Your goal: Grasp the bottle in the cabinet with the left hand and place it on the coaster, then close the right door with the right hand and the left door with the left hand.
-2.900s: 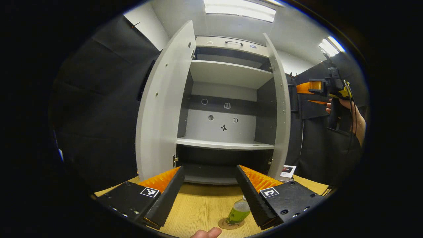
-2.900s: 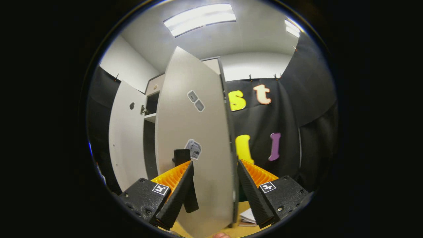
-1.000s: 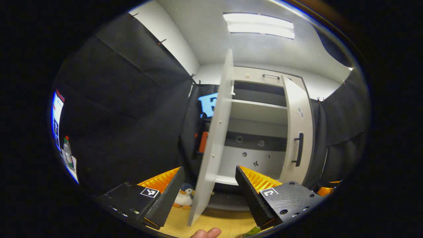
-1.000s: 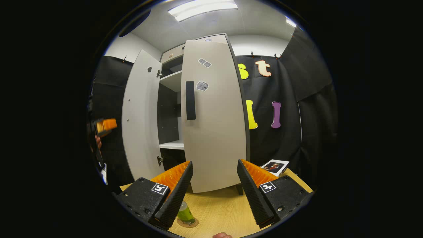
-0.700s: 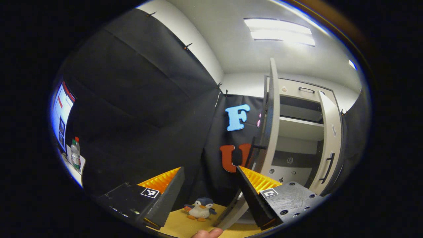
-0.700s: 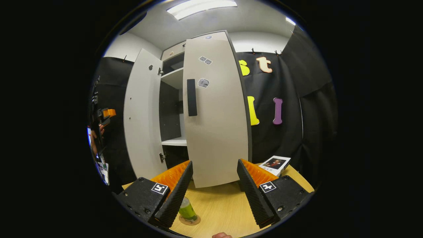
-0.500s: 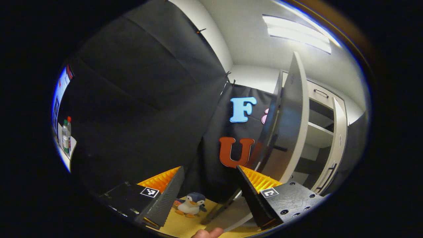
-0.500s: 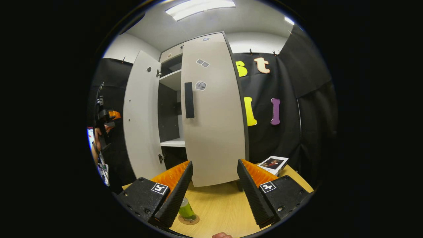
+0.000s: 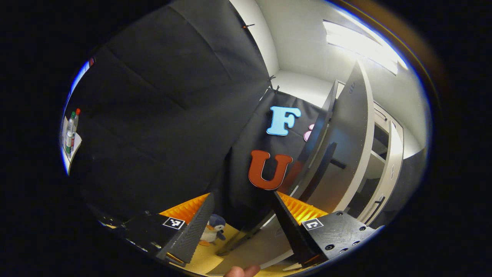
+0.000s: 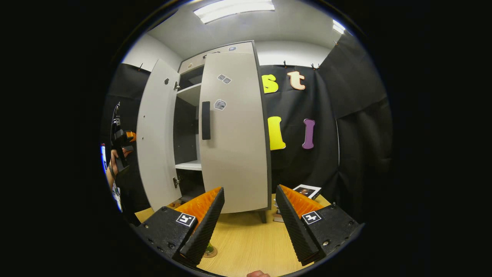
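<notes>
In the left gripper view my left gripper (image 9: 242, 227) is open and faces the outer side of the grey left door (image 9: 348, 154). The door's black handle (image 9: 321, 169) is just above my right finger, and the door's lower edge runs down between the fingers. In the right gripper view the left door (image 10: 155, 138) stands wide open, and the right door (image 10: 234, 138) with its black handle (image 10: 206, 120) is shut or nearly so. My right gripper (image 10: 250, 227) hangs open over the table, back from that door. The coaster (image 10: 211, 252) peeks out beside its left finger, the bottle hidden behind it.
A hand holds the left gripper (image 10: 128, 136) at the far left, outside the open door. A toy penguin (image 9: 211, 232) sits on the wooden table (image 10: 246, 238). A photo card (image 10: 305, 191) lies by the cabinet's right foot. Bottles (image 9: 71, 127) stand on a far-left ledge.
The right door has swung from open to almost shut, and my right gripper has drawn back from it. My left gripper has swung left, round to the outer side of the left door.
</notes>
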The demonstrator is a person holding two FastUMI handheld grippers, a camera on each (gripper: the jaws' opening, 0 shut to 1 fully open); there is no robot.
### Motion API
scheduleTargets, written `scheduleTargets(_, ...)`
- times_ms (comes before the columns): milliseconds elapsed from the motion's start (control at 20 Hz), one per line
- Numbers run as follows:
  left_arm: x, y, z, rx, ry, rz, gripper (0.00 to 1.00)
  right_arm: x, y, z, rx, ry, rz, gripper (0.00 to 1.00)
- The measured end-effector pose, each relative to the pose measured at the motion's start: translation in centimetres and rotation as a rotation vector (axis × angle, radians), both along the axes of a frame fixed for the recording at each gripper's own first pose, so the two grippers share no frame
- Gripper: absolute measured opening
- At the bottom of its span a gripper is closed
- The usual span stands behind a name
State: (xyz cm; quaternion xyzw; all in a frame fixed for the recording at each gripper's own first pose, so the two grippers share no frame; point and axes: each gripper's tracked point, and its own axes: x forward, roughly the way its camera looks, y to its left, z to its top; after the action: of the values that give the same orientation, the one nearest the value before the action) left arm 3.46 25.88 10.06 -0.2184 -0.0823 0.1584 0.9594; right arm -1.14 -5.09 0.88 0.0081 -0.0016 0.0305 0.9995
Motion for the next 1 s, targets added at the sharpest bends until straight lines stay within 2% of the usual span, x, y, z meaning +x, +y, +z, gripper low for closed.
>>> scheduleTargets(100, -0.3, -1.0, 0.6, 0.081, 0.01, 0.026, 0.93, 0.1, -0.1, 0.0, 0.007, -0.001, -0.004, 0.83)
scheduleTargets(150, -0.2, -1.8, 0.8, 0.109, 0.016, 0.029, 1.0, 0.0, -0.2, 0.1, 0.008, 0.0, -0.005, 0.83)
scheduleTargets(200, 0.1, -2.6, 1.1, 0.115, 0.02, 0.02, 0.99, 0.0, -0.3, -0.1, 0.008, -0.001, -0.006, 0.83)
scheduleTargets(250, 0.0, -3.3, 1.2, 0.108, 0.023, -0.002, 0.93, 0.0, -0.4, 0.0, 0.008, -0.001, -0.008, 0.83)
scheduleTargets(350, -0.1, -5.1, 0.9, 0.101, 0.02, -0.057, 0.93, -0.1, -0.4, -0.1, 0.012, 0.0, -0.011, 0.83)
scheduleTargets(400, 0.1, -6.0, 0.8, 0.104, 0.018, -0.084, 0.99, -0.1, -0.3, -0.1, 0.014, 0.0, -0.012, 0.83)
scheduleTargets(550, 1.0, -9.9, 0.5, 0.103, 0.019, -0.18, 0.99, 0.4, -0.9, 0.4, 0.009, -0.006, -0.018, 0.83)
scheduleTargets(600, 1.5, -11.1, 0.5, 0.1, 0.017, -0.212, 0.93, 0.2, -1.1, 0.3, 0.007, -0.011, -0.02, 0.83)
scheduleTargets(650, 2.0, -12.3, 0.4, 0.096, 0.014, -0.242, 0.99, 0.1, -1.2, 0.5, 0.003, -0.015, -0.025, 0.83)
scheduleTargets(750, 3.1, -14.5, 0.0, 0.091, 0.008, -0.296, 0.99, -0.4, -1.8, 0.6, -0.004, -0.02, -0.045, 0.83)
scheduleTargets(800, 3.8, -15.2, 0.0, 0.091, 0.005, -0.316, 0.99, -0.7, -2.2, 0.6, -0.008, -0.023, -0.059, 0.83)
scheduleTargets(850, 4.4, -15.7, 0.1, 0.09, 0.002, -0.328, 0.94, -1.0, -2.7, 0.7, -0.007, -0.026, -0.073, 0.83)
scheduleTargets(1000, 5.4, -16.7, 0.5, 0.106, -0.005, -0.351, 0.94, -1.8, -3.6, 0.6, 0.004, -0.026, -0.1, 0.83)
